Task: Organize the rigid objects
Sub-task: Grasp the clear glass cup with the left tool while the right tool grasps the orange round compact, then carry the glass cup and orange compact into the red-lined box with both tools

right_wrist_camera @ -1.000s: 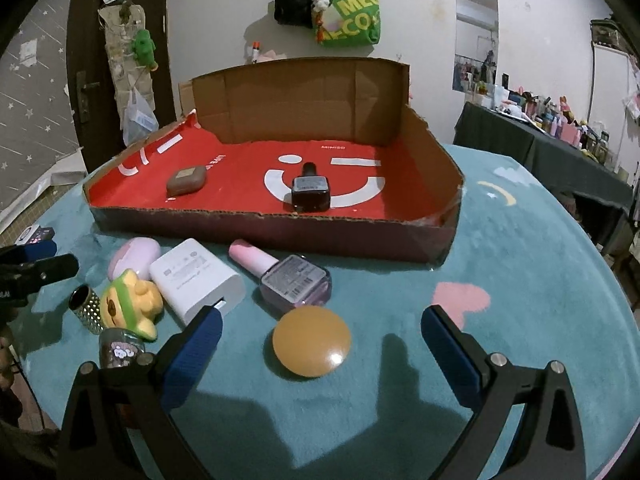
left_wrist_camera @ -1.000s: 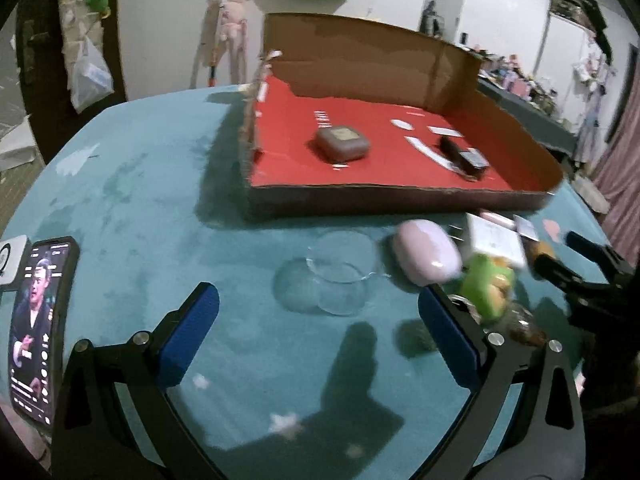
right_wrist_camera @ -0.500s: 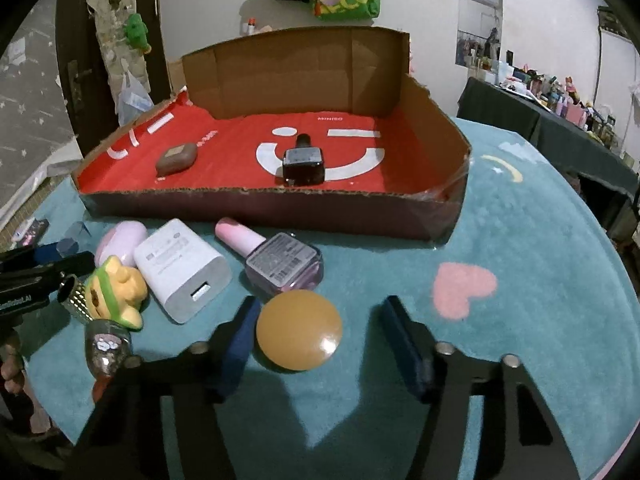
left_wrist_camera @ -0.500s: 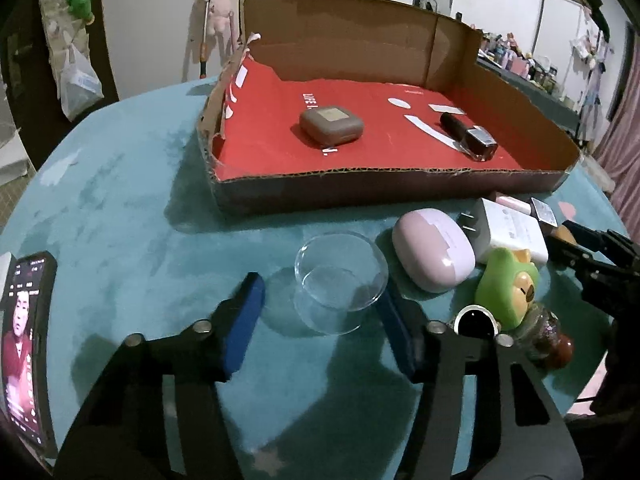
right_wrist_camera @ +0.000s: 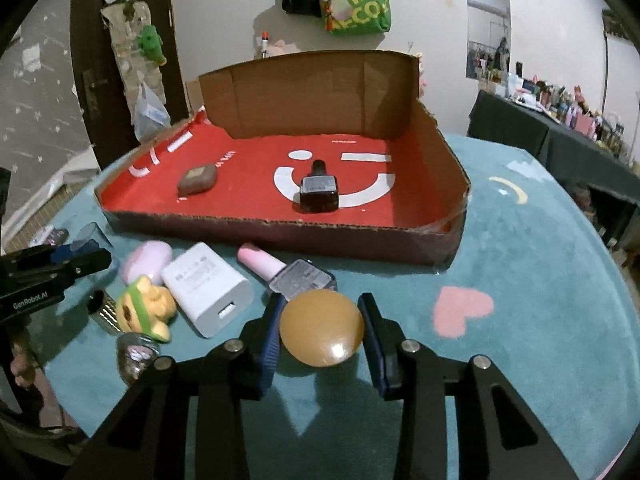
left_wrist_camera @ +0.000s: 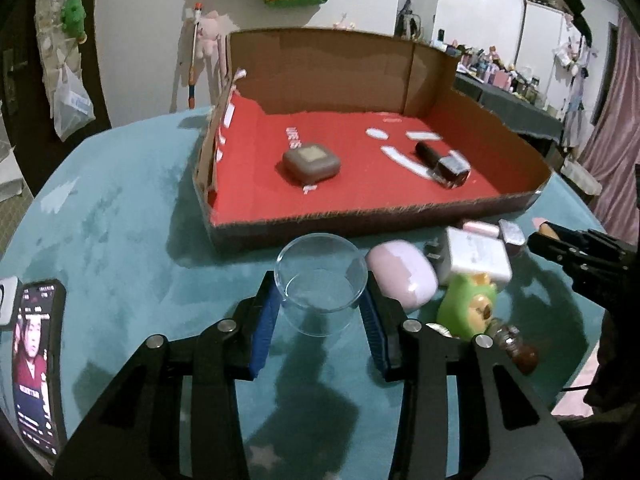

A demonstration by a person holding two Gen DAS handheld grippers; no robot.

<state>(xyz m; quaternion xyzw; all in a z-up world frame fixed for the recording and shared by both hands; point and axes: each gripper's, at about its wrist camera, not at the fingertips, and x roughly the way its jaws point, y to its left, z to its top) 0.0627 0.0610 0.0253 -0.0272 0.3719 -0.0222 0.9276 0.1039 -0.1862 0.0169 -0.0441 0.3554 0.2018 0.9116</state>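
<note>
Two grippers work over a teal, plush-looking table cover (right_wrist_camera: 540, 264). The left gripper (left_wrist_camera: 320, 304) is closing its blue ribbed pads onto a clear, round glass cup (left_wrist_camera: 321, 282), both pads against its sides. The right gripper (right_wrist_camera: 322, 330) is closing on a glossy amber disc (right_wrist_camera: 322, 328), domed and smooth, with its pads touching the rim.

Beyond them sits one shallow cardboard box (right_wrist_camera: 360, 92) with a red printed floor. It holds two things: a brown, rounded-square case (right_wrist_camera: 197, 179) and a dark, square-shouldered nail polish bottle (right_wrist_camera: 319, 194).

Loose on the cover in front of the box lie one white blocky charger (right_wrist_camera: 208, 288), one pink-capped polish bottle (right_wrist_camera: 286, 272), one smooth lilac oval case (right_wrist_camera: 146, 266) and one green-and-yellow toy figure (right_wrist_camera: 146, 312).
</note>
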